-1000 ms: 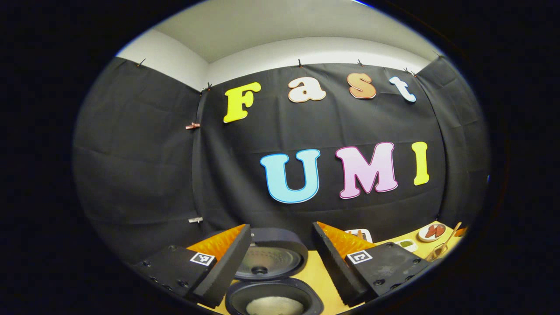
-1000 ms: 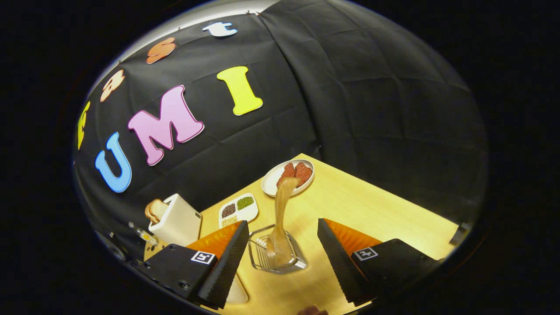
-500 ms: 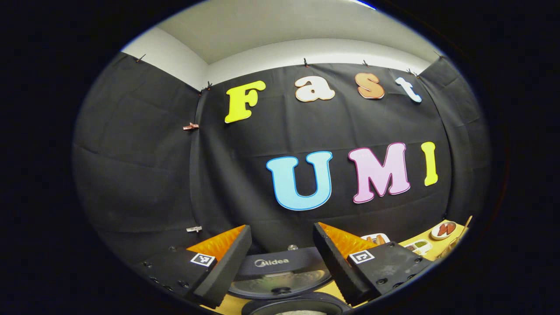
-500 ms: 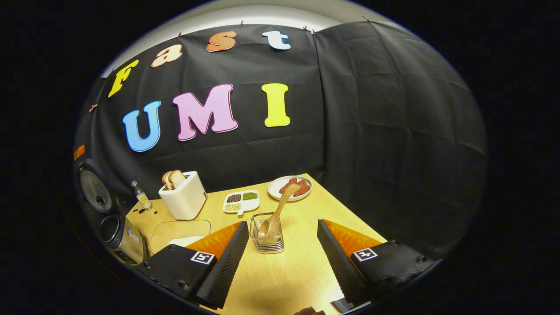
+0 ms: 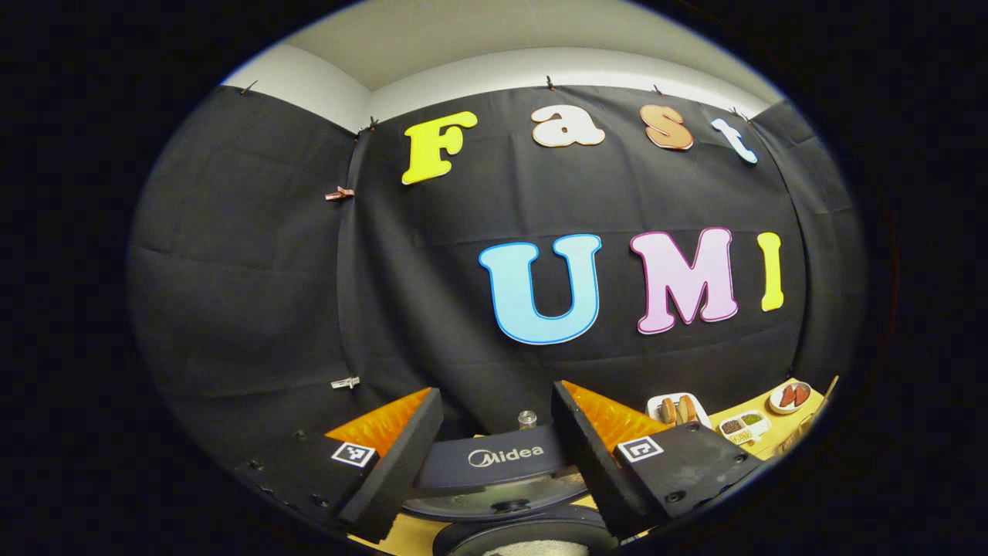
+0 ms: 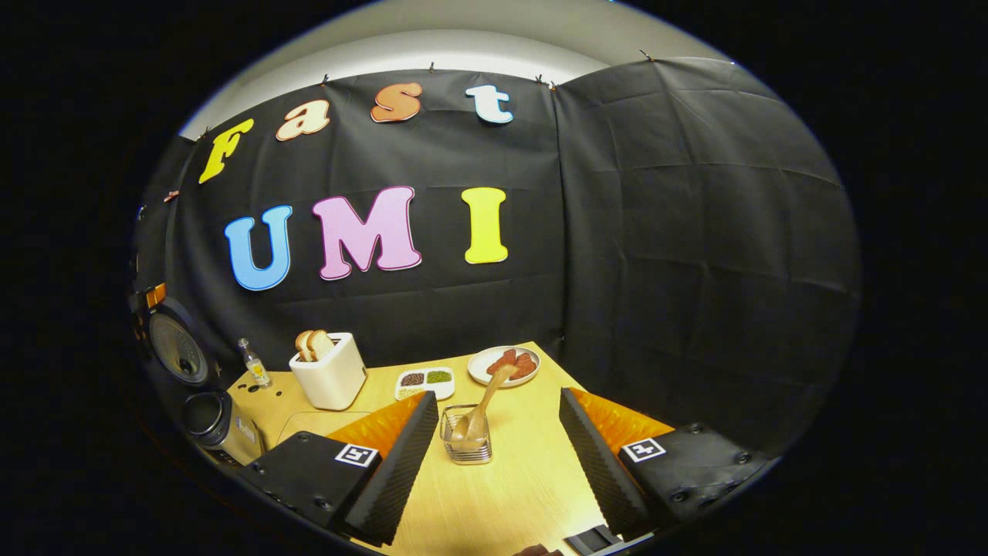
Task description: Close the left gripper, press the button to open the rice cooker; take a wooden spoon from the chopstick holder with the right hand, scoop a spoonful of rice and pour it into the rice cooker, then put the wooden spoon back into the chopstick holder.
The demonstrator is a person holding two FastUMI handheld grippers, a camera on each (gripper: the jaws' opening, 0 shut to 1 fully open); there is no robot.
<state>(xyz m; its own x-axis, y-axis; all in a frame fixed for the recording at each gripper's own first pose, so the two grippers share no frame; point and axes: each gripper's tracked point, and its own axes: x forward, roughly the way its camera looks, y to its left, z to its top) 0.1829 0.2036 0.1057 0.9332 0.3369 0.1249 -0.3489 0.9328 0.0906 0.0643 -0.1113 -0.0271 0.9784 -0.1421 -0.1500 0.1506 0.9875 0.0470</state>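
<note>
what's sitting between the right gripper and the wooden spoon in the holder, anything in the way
Nothing visible. The right gripper is open, and bare table lies between it and the chopstick holder, where the wooden spoon leans with its handle toward the plate.

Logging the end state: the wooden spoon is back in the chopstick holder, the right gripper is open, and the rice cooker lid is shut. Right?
Not quite: the rice cooker lid stands open, as the right gripper view shows. The wooden spoon is in the chopstick holder, and the right gripper is open.

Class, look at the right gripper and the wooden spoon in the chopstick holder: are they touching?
Apart. In the right gripper view, the open right gripper frames the wooden spoon in the chopstick holder, with bare table beside each finger.
</note>
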